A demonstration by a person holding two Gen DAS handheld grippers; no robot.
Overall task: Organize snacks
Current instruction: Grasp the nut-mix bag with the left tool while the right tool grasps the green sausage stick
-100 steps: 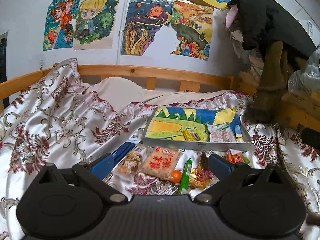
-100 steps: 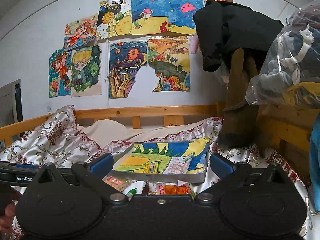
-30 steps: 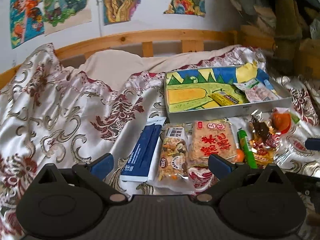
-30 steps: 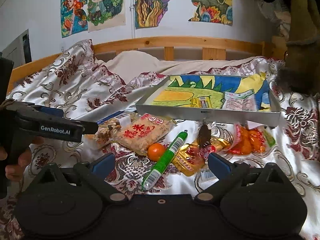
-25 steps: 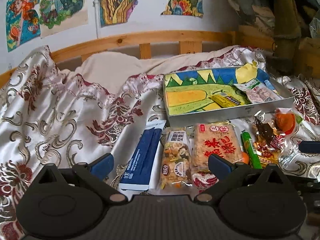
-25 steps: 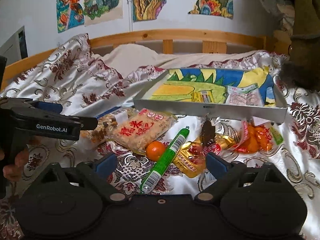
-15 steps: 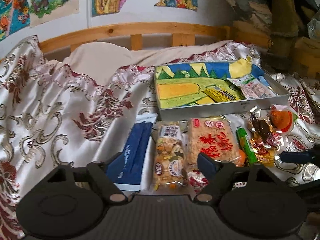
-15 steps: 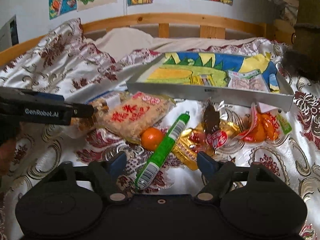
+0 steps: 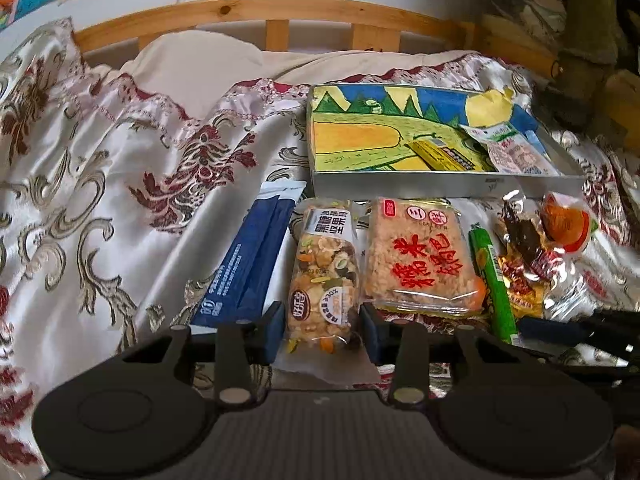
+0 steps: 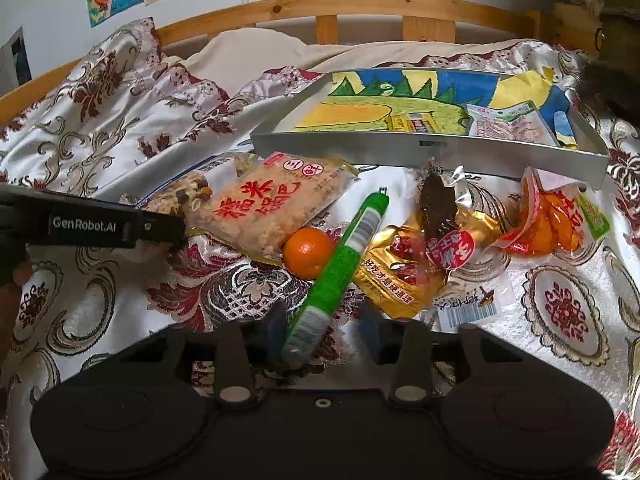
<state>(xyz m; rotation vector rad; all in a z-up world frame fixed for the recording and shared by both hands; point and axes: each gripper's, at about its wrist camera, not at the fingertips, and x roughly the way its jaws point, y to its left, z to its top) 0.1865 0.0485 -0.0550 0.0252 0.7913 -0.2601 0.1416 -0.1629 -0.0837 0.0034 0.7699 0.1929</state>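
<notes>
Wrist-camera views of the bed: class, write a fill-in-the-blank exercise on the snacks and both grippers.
1. The left gripper straddles the clear-wrapped ____ bar.
2. The right gripper straddles the long ____ tube snack.
3. The small round orange fruit lies on the ____, outside the shallow grey tray.

Answers: nut; green; bedspread

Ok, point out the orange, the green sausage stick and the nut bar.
orange (image 10: 308, 252): right wrist view, middle of the fruit.
green sausage stick (image 10: 344, 256): right wrist view, mid-length of wrapper.
nut bar (image 9: 324, 276): left wrist view, clear window.

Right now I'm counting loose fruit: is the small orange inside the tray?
No, the small orange lies on the bedspread outside the tray.
</notes>
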